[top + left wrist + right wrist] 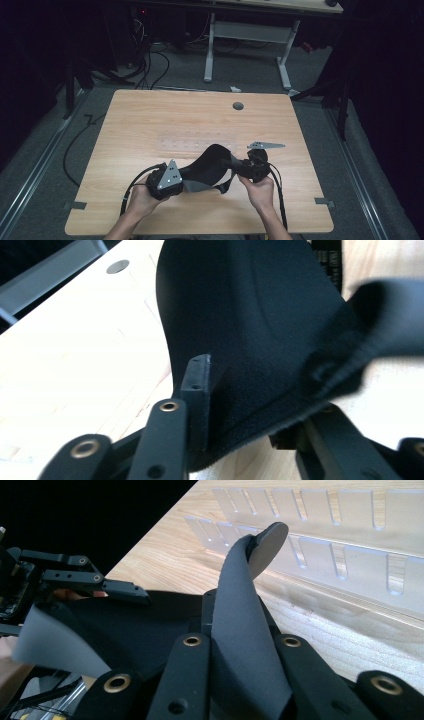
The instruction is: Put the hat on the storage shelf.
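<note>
1. Across the middle of the high view lies the wooden worktop (150,120), with a small round grey cap (238,106) set into it near its far edge.
2. On the worktop, beyond the hands, lies a clear slotted plate (350,525), its rows of slots plain in the right gripper view.
3. Between the two grippers, above the near part of the worktop, hangs a black fabric piece (207,165) with a grey inner face, arched up in the middle.
4. Left gripper (172,180): its jaws stand on either side of one edge of the fabric; the left pad (197,385) lies against the cloth, but I cannot tell whether the jaws press it yet.
5. Right gripper (239,167): its jaws are closed on a grey strap end of the fabric, which rises between them in the right gripper view.
6. Each gripper is held in one of the person's hands, at the near edge of the worktop.
</note>
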`<control>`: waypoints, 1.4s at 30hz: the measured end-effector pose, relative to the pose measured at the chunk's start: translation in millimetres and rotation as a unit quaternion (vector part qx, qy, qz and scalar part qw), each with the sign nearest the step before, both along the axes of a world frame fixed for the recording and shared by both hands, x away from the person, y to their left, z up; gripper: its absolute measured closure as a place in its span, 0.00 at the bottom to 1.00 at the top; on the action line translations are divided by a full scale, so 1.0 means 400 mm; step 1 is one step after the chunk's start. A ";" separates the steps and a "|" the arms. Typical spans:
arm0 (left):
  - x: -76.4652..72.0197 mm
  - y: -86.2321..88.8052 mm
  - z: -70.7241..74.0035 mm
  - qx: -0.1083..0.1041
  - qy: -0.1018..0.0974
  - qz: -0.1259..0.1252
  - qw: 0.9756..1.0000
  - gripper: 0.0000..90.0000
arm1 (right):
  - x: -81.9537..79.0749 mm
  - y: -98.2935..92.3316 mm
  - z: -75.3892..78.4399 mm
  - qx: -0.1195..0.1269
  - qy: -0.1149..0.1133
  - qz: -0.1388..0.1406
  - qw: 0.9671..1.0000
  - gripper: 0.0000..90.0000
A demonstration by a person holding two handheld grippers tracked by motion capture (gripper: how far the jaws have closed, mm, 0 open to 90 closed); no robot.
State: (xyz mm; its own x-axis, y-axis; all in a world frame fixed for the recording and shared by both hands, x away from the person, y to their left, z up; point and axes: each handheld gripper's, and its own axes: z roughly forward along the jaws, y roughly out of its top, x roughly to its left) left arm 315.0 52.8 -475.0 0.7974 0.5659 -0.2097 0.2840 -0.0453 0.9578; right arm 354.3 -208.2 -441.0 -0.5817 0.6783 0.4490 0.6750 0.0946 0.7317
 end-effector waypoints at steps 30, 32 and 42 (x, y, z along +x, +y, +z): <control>0.004 0.078 0.046 -0.076 0.041 -0.004 0.996 0.96 | -0.037 -0.109 -0.090 -0.060 -0.044 -0.100 0.992 0.56; 0.005 0.081 0.049 -0.083 0.045 0.003 0.996 0.96 | -0.038 -0.123 -0.110 -0.074 -0.040 -0.119 0.989 0.54; 0.018 0.086 0.054 -0.096 0.047 0.021 0.994 0.96 | -0.026 -0.186 -0.169 -0.168 -0.063 -0.195 0.964 0.49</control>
State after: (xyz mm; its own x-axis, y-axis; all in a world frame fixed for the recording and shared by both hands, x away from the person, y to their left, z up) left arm 322.0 87.3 -453.6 0.7460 0.5399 -0.3899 0.3709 0.1494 0.9166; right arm 343.7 -282.6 -508.5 -0.2879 0.9514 0.1091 0.6152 0.0964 0.7824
